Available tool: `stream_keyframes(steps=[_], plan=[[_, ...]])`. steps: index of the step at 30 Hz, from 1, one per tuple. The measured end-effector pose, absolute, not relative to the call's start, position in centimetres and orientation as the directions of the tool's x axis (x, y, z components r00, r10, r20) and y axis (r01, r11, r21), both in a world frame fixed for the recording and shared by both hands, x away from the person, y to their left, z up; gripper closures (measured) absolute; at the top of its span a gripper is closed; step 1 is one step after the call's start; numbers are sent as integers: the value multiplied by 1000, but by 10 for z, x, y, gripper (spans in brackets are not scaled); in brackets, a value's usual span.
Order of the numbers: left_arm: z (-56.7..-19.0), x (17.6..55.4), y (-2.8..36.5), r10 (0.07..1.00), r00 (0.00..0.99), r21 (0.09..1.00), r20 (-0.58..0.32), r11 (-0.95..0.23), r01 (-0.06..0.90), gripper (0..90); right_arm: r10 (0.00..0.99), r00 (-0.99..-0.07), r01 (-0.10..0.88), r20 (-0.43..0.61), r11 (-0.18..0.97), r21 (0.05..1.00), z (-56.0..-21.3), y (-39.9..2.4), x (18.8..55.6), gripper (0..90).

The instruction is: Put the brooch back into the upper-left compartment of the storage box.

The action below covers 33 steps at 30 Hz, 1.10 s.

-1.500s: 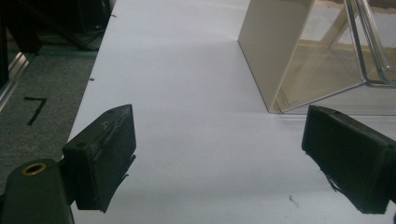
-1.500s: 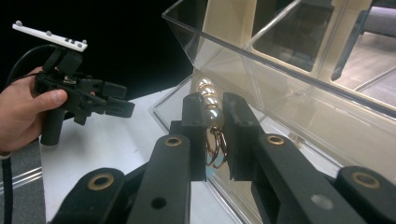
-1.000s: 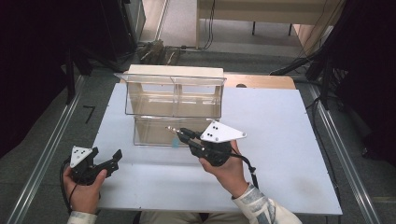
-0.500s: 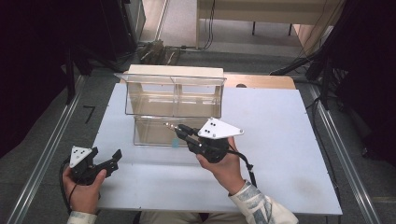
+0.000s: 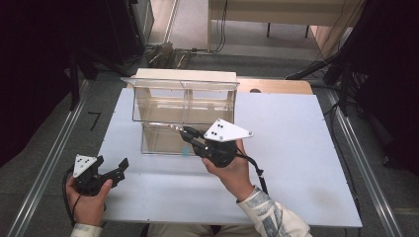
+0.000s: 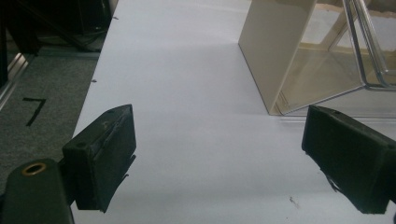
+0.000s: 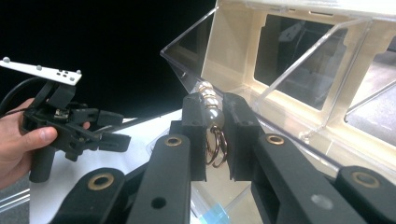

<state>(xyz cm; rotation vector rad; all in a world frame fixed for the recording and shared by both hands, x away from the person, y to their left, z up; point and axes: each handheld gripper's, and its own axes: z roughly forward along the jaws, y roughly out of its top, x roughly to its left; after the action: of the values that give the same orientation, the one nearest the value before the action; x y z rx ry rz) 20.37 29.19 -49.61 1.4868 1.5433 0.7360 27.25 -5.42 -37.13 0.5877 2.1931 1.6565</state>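
right gripper [image 5: 184, 131] lifted slightly toward organizer [image 5: 184, 101] — clamping pearl earring [image 7: 211, 114].

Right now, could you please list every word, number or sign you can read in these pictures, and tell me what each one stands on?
"7": a black mark on the grey floor left of the table, also seen in the high view.
No other text is legible.

A pearl-and-gold-ring earring [image 7: 212, 123] sits clamped between black jaws, pearls uppermost and rings hanging below, just in front of the clear display case [image 7: 299, 70].
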Motion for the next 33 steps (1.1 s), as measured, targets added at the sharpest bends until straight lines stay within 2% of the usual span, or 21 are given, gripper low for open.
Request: stream_keyframes(steps=[33], plan=[[-496, 204, 292, 982, 64, 868, -179, 127, 480, 104, 543, -840, 130, 4, 194, 972, -360, -27, 292, 780]])
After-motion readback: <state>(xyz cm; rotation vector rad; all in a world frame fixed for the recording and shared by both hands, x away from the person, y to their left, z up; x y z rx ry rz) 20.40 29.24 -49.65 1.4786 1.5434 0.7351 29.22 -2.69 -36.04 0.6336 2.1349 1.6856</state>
